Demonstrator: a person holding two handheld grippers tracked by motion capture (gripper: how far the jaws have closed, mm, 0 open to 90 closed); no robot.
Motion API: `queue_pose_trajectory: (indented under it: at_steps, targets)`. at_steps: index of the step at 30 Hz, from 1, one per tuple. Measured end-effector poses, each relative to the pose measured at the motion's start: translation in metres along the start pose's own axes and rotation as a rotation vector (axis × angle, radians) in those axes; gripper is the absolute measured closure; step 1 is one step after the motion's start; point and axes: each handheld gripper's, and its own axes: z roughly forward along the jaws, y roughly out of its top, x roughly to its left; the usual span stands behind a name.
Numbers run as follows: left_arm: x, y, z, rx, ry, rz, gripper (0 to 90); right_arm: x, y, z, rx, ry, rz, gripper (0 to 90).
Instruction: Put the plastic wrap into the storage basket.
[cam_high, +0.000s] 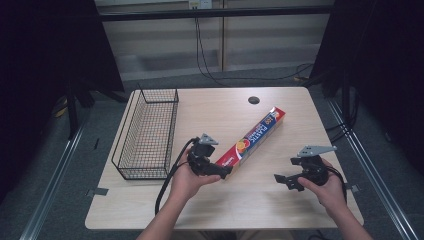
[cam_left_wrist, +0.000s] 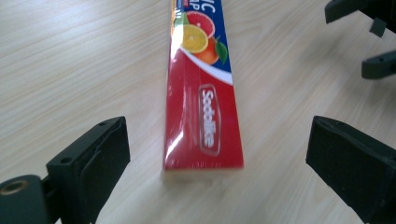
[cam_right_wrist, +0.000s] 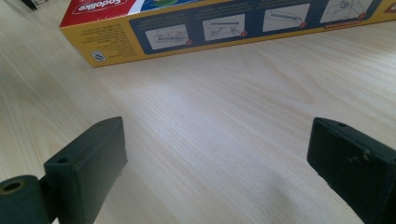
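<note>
A long plastic wrap box lies flat on the pale wooden desk, running on a slant from just left of the middle of the high view up toward the upper right; its top is red and blue with citrus fruit printed on it, and its long side is yellow and blue. The left gripper, held in the person's left hand, sits at the box's lower end near the centre of that view; in the left gripper view its jaws stand wide open with the red end of the box lying between and a little ahead of them, neither pad touching it. The right gripper, in the right hand, is at the lower right of the high view, well apart from the box; in the right gripper view its jaws are likewise wide open over bare desk with nothing in them, and the box stretches across the top of the frame. A black wire basket stands on the left part of the desk, near the left gripper and apart from the box.
</note>
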Motion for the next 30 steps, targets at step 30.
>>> queue_pose_trajectory:
  at_steps: [30]
  targets:
    - [0.001,0.076,0.059,0.030,-0.048,0.075,22.0,-0.008,-0.010,-0.020,-0.030,-0.031,0.028,4.7]
